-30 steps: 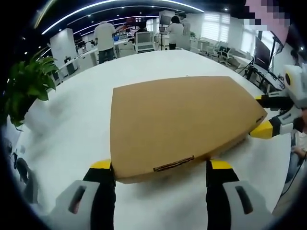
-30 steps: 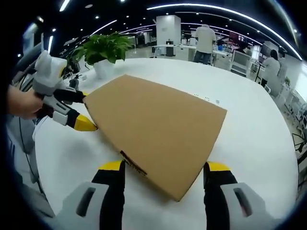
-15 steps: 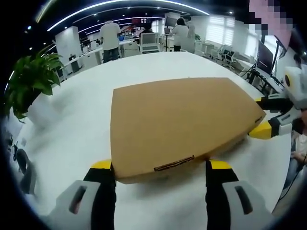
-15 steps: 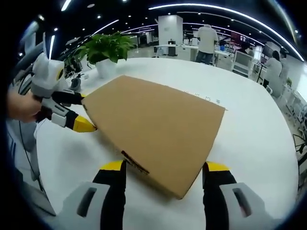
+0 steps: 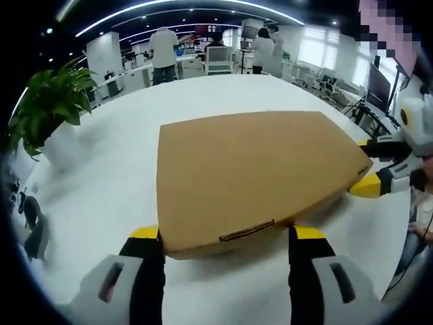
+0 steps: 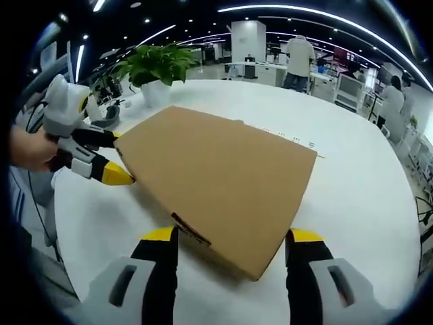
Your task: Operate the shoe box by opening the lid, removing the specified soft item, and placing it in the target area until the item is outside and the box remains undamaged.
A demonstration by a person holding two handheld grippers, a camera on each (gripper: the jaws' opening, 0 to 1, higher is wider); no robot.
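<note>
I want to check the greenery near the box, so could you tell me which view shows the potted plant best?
The right gripper view: the potted plant stands whole there, leaves and white pot, beyond the cardboard box. In the left gripper view it sits at the edge, blurred.

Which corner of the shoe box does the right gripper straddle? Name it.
The corner of the shoe box nearest the right gripper, pointing between its open jaws.

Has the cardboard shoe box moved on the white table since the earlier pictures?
No. The shoe box keeps its place against the table's far edge; just the camera shifted.
</note>
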